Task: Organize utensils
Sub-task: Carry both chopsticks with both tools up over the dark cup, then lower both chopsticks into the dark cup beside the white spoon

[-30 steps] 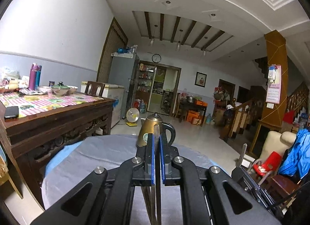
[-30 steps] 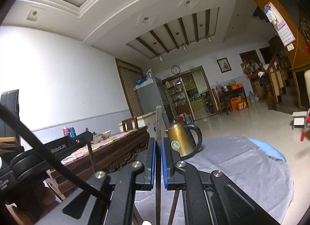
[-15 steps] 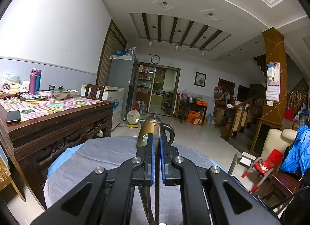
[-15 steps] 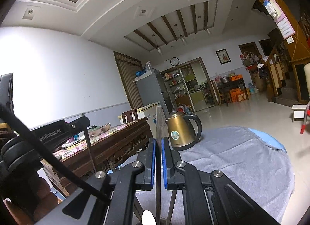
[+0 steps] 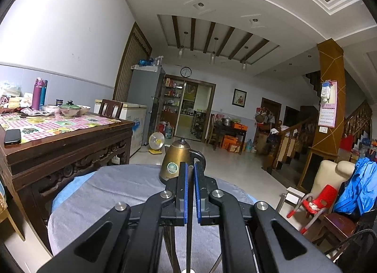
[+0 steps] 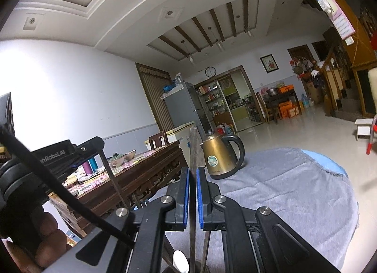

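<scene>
Grey-clothed round table (image 6: pixel 294 190) below; right gripper (image 6: pixel 192 178) clamps a thin flat metal utensil (image 6: pixel 193 146) upright, handle pointing down toward the holder

Right gripper (image 6: pixel 193 174) around upright utensil (image 6: pixel 193 148)

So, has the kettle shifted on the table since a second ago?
No. The gold kettle still stands at the far edge of the grey cloth.
</scene>
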A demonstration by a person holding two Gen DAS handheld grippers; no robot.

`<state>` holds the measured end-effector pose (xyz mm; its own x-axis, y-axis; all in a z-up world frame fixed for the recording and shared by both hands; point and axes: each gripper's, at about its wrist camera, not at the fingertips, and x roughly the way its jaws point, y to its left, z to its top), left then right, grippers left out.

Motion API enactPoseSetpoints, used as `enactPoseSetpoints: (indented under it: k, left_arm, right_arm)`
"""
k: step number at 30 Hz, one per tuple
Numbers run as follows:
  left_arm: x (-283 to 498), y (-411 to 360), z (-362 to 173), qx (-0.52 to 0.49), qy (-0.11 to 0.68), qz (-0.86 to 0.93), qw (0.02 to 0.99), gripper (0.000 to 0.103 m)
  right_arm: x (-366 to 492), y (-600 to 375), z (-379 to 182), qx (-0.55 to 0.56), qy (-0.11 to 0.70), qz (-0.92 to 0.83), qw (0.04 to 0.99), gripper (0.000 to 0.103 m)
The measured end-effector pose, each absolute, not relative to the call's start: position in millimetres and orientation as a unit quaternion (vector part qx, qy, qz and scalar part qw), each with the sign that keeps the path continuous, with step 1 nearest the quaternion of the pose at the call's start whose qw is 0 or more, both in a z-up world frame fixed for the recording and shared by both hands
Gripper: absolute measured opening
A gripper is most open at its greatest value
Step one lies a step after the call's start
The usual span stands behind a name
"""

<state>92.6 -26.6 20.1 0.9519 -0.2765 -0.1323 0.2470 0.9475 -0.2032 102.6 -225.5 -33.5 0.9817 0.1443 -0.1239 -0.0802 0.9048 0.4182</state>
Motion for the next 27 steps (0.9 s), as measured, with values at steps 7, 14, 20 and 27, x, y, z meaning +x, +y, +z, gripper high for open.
enactPoseSetpoints:
  k: [7, 14, 20, 27]
  left_arm:
    - [100.4, -25.3, 9.0, -0.096, 0.108, -0.134, 0.98, 0.006]
    - [102.0, -24.3, 3.2, -0.095, 0.128, -0.133, 0.978, 0.006]
    - [99.9, -29.6, -2.0, -0.084, 0.139, -0.139, 0.977, 0.006]
    - [99.1, -34.1, -6.3, -0.072, 0.152, -0.138, 0.976, 0.006]
  right_arm:
    - [109.5, -230.0, -40.6, 0.226, 0.093, 0.063, 0.968, 0.007]
    - [114.6, -226.4, -49.9, 0.229, 0.112, 0.07, 0.964, 0.007]
    - [115.7, -222.1, -52.6, 0.222, 0.119, 0.073, 0.965, 0.007]
    - [115.8, -222.0, -54.8, 0.221, 0.126, 0.073, 0.964, 0.007]
